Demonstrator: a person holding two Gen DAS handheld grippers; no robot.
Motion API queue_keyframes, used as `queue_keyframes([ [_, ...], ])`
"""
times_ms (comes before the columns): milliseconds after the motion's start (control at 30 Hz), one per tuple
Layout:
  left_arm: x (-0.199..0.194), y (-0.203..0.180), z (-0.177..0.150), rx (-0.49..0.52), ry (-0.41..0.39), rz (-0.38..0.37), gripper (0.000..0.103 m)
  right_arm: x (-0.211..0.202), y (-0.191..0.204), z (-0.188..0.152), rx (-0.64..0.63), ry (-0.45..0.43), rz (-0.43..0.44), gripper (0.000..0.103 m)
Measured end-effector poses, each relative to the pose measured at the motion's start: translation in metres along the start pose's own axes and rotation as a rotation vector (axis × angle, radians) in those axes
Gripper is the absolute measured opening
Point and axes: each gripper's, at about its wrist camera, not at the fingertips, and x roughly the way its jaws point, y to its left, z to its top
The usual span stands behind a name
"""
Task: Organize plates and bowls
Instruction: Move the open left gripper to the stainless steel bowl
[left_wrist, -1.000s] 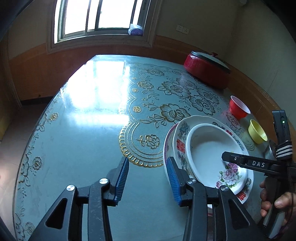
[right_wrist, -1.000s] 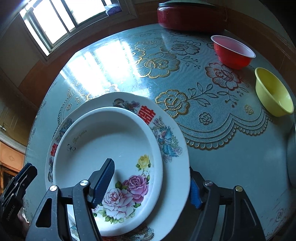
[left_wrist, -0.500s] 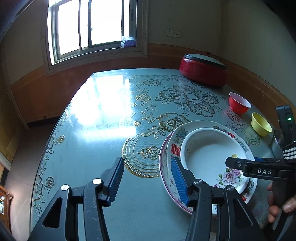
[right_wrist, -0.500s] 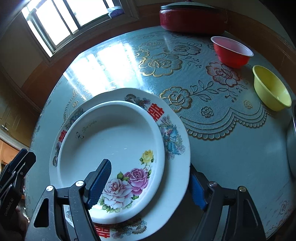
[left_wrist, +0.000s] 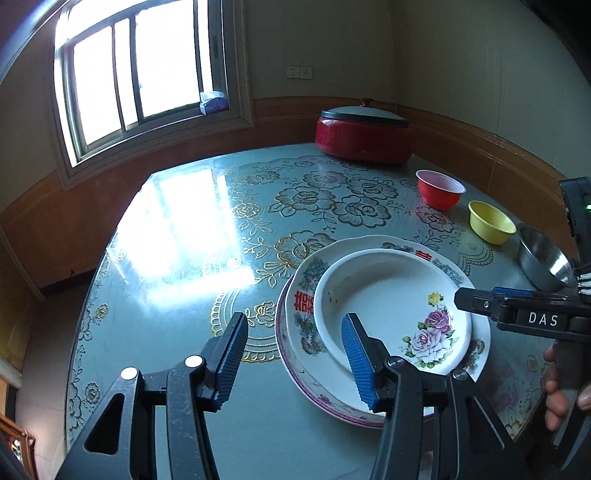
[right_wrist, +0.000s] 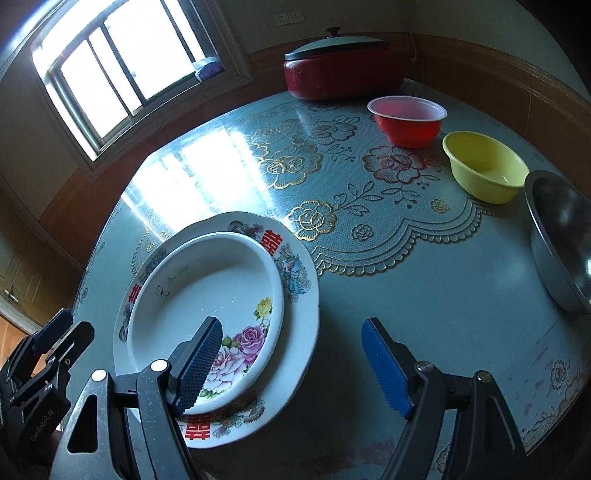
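Note:
A white deep plate with roses (left_wrist: 384, 295) (right_wrist: 207, 288) lies in a larger patterned plate with red characters (left_wrist: 306, 299) (right_wrist: 299, 266). A pink-rimmed plate (left_wrist: 295, 384) shows under both. My left gripper (left_wrist: 293, 360) hangs open above the stack's left edge, its right pad over the white plate and its left pad over the table. From the near side, my right gripper (right_wrist: 291, 367) is open and holds nothing; one finger is above the roses, the other above bare table. Each gripper shows in the other's view: the right gripper (left_wrist: 517, 314) and the left gripper (right_wrist: 44, 350).
On the round floral table (right_wrist: 424, 302) a red bowl (right_wrist: 406, 118), a yellow bowl (right_wrist: 484, 166) and a steel bowl (right_wrist: 561, 240) line the right side. A lidded red pot (right_wrist: 340, 70) stands at the back by the wall. A hand (left_wrist: 561, 387) holds the right gripper.
Both grippers have drawn back and up from the plate stack, and their jaws stand a little wider. The right gripper no longer straddles the plates' near rim. The plates have not moved.

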Motion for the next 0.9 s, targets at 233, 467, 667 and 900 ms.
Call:
queue_keyframes([
  [233,0.005,0.006,-0.006,-0.01,0.032,0.012,0.054,-0.006,0.012,-0.013,-0.025,-0.022,0.035,0.08],
  [467,0.002,-0.005,-0.001,0.027,0.017,-0.012,0.054,-0.024,-0.011,-0.015,0.049,-0.063,0.016,0.08],
  [667,0.004,-0.033,0.01,0.081,0.002,-0.08,0.054,-0.042,-0.032,-0.013,0.082,-0.088,-0.029,0.08],
  [900,0.011,-0.084,0.025,0.164,-0.012,-0.17,0.054,-0.072,-0.075,-0.009,0.138,-0.136,-0.098,0.08],
])
